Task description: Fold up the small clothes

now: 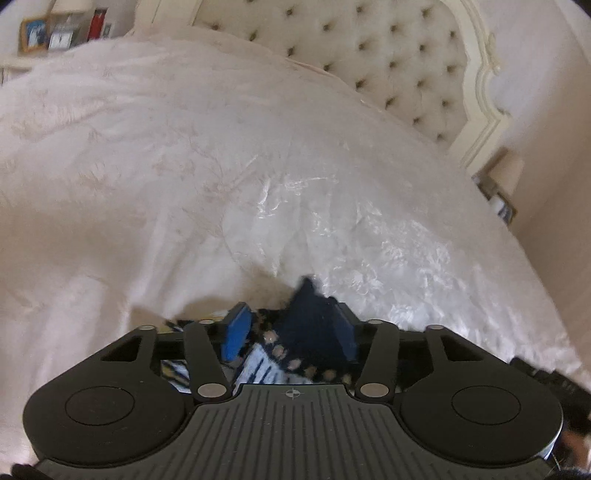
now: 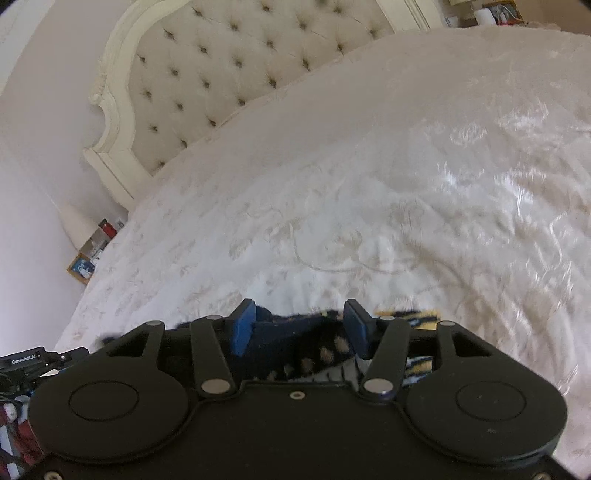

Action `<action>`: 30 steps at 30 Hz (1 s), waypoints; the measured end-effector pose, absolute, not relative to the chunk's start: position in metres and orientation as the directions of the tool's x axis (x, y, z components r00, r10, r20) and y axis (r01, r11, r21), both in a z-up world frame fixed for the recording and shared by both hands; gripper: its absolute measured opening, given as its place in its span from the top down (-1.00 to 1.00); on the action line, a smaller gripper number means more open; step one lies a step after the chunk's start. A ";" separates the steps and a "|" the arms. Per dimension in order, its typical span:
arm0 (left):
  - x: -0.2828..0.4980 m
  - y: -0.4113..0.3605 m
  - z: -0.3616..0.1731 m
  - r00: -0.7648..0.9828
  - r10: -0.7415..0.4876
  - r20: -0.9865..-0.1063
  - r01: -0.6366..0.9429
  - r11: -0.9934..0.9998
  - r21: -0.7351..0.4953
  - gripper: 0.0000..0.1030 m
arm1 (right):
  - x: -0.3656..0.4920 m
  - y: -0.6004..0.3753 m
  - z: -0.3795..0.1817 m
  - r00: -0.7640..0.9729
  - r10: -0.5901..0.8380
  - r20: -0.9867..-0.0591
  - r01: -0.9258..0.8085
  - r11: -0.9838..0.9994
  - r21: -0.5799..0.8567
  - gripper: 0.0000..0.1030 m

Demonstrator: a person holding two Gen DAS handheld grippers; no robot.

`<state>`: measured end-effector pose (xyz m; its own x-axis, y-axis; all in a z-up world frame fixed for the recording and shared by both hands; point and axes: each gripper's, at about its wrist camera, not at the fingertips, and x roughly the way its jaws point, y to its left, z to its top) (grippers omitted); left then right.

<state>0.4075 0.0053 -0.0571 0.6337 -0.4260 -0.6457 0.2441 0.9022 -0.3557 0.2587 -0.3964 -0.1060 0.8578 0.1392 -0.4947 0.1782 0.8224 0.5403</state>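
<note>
A small navy garment with tan dots (image 1: 314,332) and a white, blue and yellow striped part (image 1: 262,365) lies on the white bedspread (image 1: 184,166), close under both grippers. In the left wrist view, my left gripper (image 1: 291,328) stands open; a peak of the navy cloth rises between its blue pads and leans on the right one. In the right wrist view, my right gripper (image 2: 300,328) is open too, with the navy fabric (image 2: 295,336) lying across the gap between its pads. A yellow striped edge (image 2: 417,317) shows just to its right. The rest of the garment is hidden by the gripper bodies.
The cream tufted headboard (image 1: 388,55) bounds the far side of the bed. A shelf with framed pictures (image 1: 55,29) stands at the far left. Small items sit on a low stand beside the bed (image 2: 92,251). Black gear from the other gripper shows at the left edge (image 2: 29,360).
</note>
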 end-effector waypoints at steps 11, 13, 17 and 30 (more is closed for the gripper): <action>0.353 -0.004 -0.101 0.533 -0.331 -0.779 0.408 0.907 -0.106 -0.06 | 0.235 -0.362 -0.111 0.796 0.159 -0.584 0.074 0.932 0.355 -0.20; 0.345 0.002 -0.111 0.545 -0.281 -0.790 0.412 0.910 -0.040 -0.07 | 0.231 -0.358 -0.120 0.768 0.131 -0.626 0.084 0.950 0.302 -0.18; 0.339 0.017 -0.118 0.548 -0.264 -0.794 0.397 0.917 -0.031 -0.11 | 0.225 -0.352 -0.134 0.731 0.006 -0.682 0.109 0.986 0.125 -0.10; 0.300 0.037 -0.120 0.467 -0.364 -0.806 0.426 0.891 -0.156 -0.16 | 0.173 -0.388 -0.135 0.762 0.126 -0.635 0.204 0.884 0.420 -0.25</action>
